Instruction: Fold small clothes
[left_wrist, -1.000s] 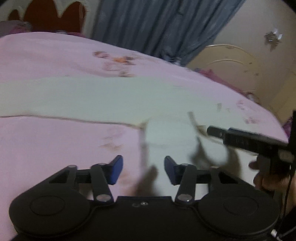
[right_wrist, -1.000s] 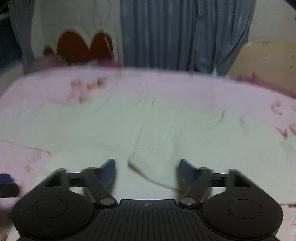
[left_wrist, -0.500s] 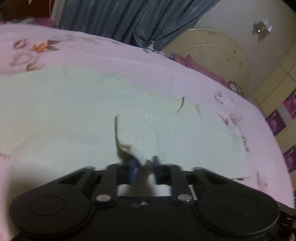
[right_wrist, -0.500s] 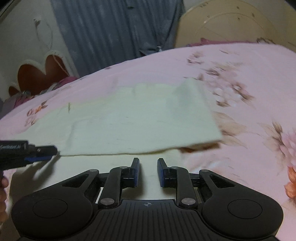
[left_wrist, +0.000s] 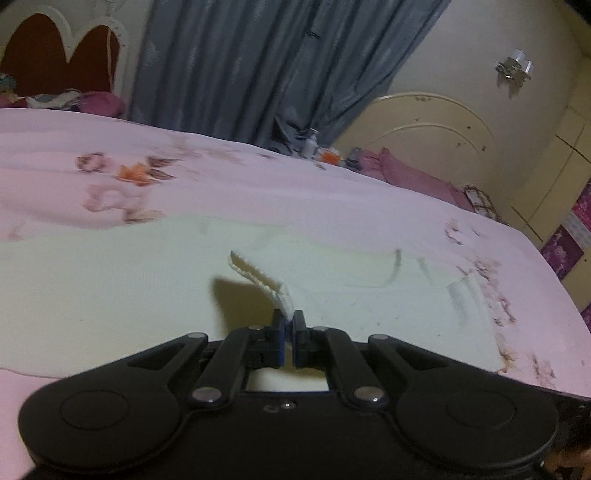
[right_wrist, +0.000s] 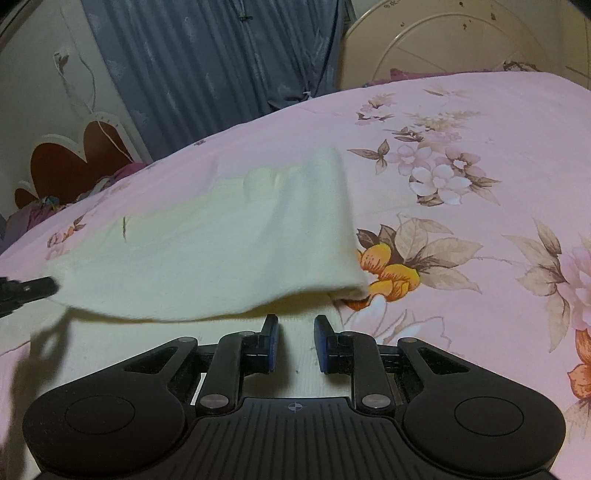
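Left gripper (left_wrist: 288, 322) pinches garment (left_wrist: 147, 280) hem; right gripper (right_wrist: 295, 334) parted.

Garment (left_wrist: 110, 295) edge perhaps hidden behind left gripper (left_wrist: 288, 325)

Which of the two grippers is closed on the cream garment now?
The left gripper: its blue pads pinch a ribbed edge of the cream garment. The right gripper is open, with nothing between its pads.

Left tool (left_wrist: 288, 325) lifted garment (left_wrist: 147, 288) edge; right tool (right_wrist: 295, 345) jaws parted wider
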